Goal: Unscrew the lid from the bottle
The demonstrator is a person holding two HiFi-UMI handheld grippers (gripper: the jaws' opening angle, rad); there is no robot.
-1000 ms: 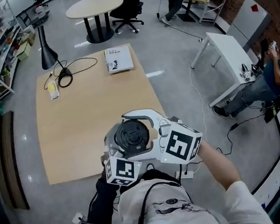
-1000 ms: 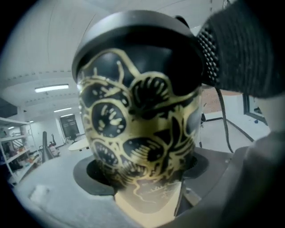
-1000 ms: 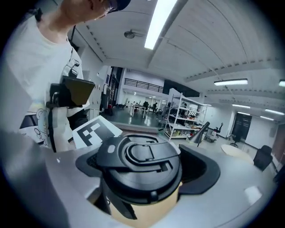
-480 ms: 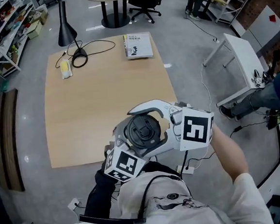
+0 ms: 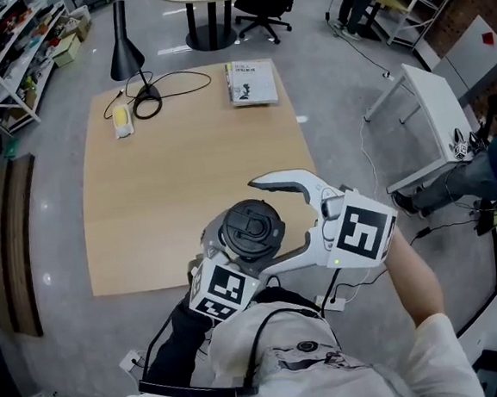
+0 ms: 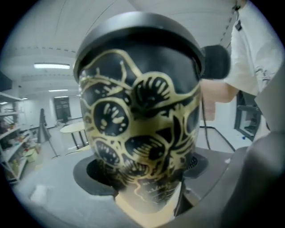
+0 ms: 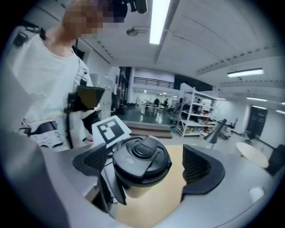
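Observation:
The bottle (image 6: 142, 120) is black with a gold pattern and wears a black lid (image 5: 251, 229). It stands upright in the air near the table's front edge. My left gripper (image 5: 226, 269) is shut on the bottle's body, low down, with its pads (image 6: 95, 176) against the sides. My right gripper (image 5: 267, 228) reaches in from the right at lid height, and its jaws are opening. In the right gripper view the lid (image 7: 141, 158) sits between the two pads (image 7: 200, 167), and the right pad stands clearly apart from it.
A light wooden table (image 5: 186, 181) lies ahead, with a book (image 5: 251, 82), a black lamp (image 5: 125, 48), a coiled cable (image 5: 165, 88) and a small yellow thing (image 5: 121, 120) at its far end. A white table (image 5: 435, 108) stands on the right.
The right gripper's jaws have spread away from the lid and the gripper has drawn a little to the right. The left gripper keeps its hold on the bottle.

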